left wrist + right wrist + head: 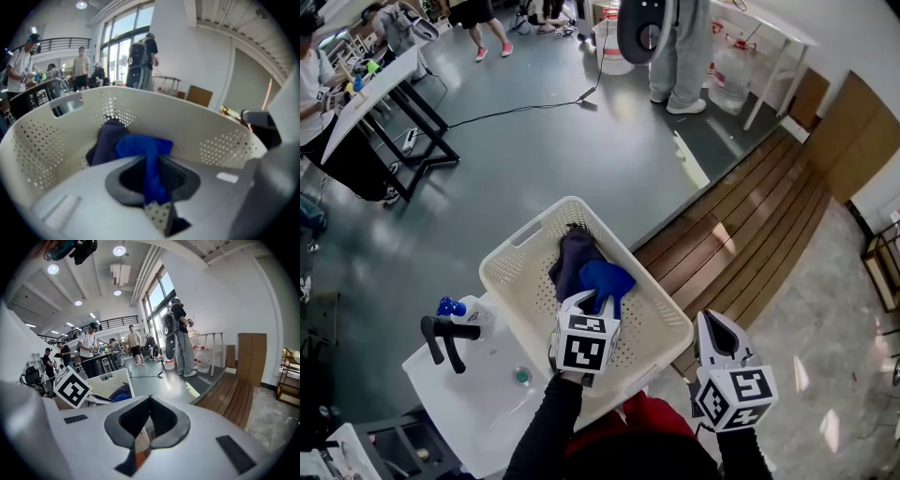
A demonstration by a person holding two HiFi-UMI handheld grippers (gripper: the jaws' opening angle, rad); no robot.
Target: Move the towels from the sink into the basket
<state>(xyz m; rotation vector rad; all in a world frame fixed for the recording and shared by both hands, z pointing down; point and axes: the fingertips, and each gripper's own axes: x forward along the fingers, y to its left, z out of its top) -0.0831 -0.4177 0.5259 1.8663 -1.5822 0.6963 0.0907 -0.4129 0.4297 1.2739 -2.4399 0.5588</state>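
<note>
A white perforated basket (511,246) stands in the middle of the head view with a dark purple towel (574,258) lying in it. My left gripper (584,303) hangs over the basket's near side, shut on a blue towel (605,278). In the left gripper view the blue towel (140,145) runs down between the jaws of the left gripper (151,164), just above the basket wall (187,126), beside the dark purple towel (110,140). My right gripper (713,330) stays to the right of the basket, outside it. It (150,400) is shut and holds nothing.
The white sink (478,380) with a black faucet (445,336) and a drain (522,376) is left of the basket, a blue-topped bottle (455,307) at its back. A wooden step (750,244) runs along the right. People and a black-legged table (384,94) stand farther off.
</note>
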